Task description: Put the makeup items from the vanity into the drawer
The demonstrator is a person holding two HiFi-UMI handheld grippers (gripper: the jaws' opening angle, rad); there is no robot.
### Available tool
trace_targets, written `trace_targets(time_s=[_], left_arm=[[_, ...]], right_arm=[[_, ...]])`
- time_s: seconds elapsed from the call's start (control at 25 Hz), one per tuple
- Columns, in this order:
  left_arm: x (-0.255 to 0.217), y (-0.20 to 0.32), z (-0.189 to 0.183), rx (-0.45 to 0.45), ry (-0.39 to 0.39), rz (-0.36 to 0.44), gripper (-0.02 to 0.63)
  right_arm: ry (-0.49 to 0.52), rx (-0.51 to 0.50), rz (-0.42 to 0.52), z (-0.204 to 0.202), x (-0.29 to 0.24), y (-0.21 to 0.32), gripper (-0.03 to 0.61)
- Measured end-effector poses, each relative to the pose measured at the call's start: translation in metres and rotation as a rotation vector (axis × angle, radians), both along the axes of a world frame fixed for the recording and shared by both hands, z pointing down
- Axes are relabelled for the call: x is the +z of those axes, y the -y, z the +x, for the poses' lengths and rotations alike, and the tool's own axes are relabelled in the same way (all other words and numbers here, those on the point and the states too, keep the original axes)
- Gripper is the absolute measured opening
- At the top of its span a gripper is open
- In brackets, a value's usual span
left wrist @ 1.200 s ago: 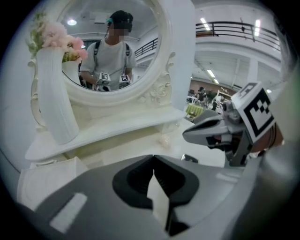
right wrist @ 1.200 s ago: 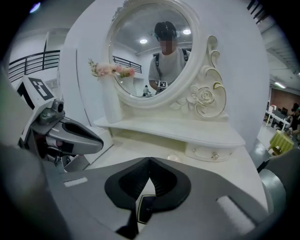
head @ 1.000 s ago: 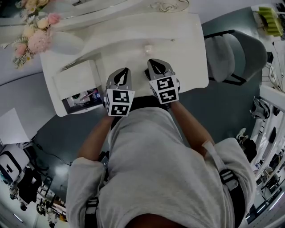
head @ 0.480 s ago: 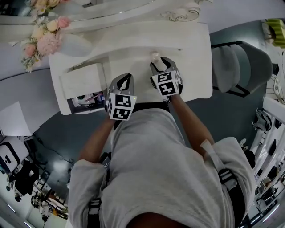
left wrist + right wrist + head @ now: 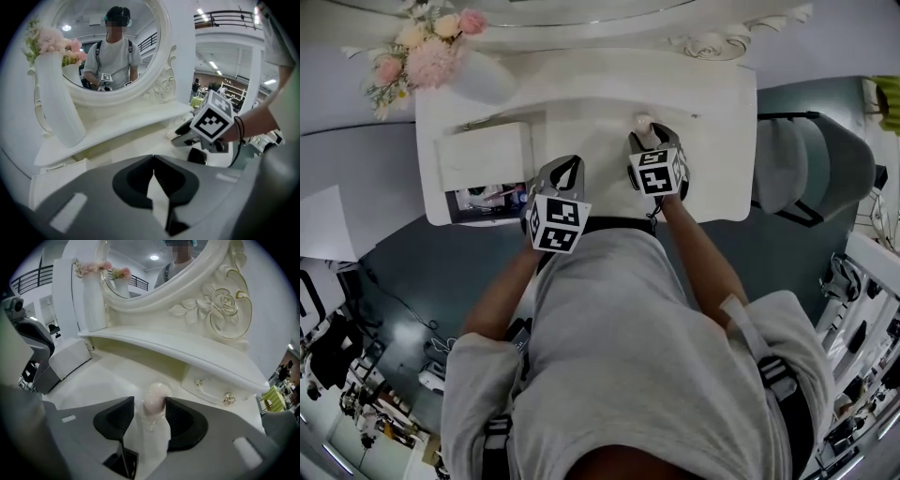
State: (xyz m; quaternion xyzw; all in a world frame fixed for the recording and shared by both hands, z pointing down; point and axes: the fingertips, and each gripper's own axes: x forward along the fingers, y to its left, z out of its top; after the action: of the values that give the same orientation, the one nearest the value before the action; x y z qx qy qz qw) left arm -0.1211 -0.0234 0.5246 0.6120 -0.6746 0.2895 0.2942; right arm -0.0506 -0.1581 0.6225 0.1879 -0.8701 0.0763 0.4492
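Observation:
A small pale pink makeup item (image 5: 155, 400) in a clear cup stands on the white vanity top (image 5: 712, 103). My right gripper (image 5: 150, 411) is open; its jaws have just been opening and now stand on either side of that item, not pressing it. In the head view the pink item (image 5: 642, 122) shows just beyond the right gripper (image 5: 646, 133). My left gripper (image 5: 153, 171) is shut with nothing in it and hovers over the vanity's front edge, left of the right one. The open drawer (image 5: 487, 200) at the vanity's left end holds several colourful items.
A white vase of pink flowers (image 5: 473, 75) stands at the back left, under an oval mirror (image 5: 110, 42). A white box top (image 5: 485, 155) sits above the drawer. A small drawer with gold knobs (image 5: 213, 387) lies under the shelf. A grey chair (image 5: 816, 159) stands to the right.
My right gripper has moved forward and down to the pink item and opened its jaws around it. The left gripper has stayed shut and barely shifted.

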Motion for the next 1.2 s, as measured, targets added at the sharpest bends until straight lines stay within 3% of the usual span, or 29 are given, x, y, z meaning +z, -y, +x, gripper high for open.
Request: trace_targets(time_s=[0.16,0.72,1.2], left_arm=[[0.001,-0.009,-0.003,-0.016,-0.003,-0.002,0.003],[-0.010,-0.032,-0.016,-0.046,0.004,0.038,0.003],[-0.023,-0.082,-0.044,-0.140,0.011,0.082,0.003]], right_arm=[[-0.004,-0.025,0.024,-0.002,-0.002,0.001,0.137],[0.108,-0.135,0.043,-0.027,-0.041,-0.040,0.123],[0.226,-0.299,-0.017,-0.077,-0.089,-0.126,0.123]])
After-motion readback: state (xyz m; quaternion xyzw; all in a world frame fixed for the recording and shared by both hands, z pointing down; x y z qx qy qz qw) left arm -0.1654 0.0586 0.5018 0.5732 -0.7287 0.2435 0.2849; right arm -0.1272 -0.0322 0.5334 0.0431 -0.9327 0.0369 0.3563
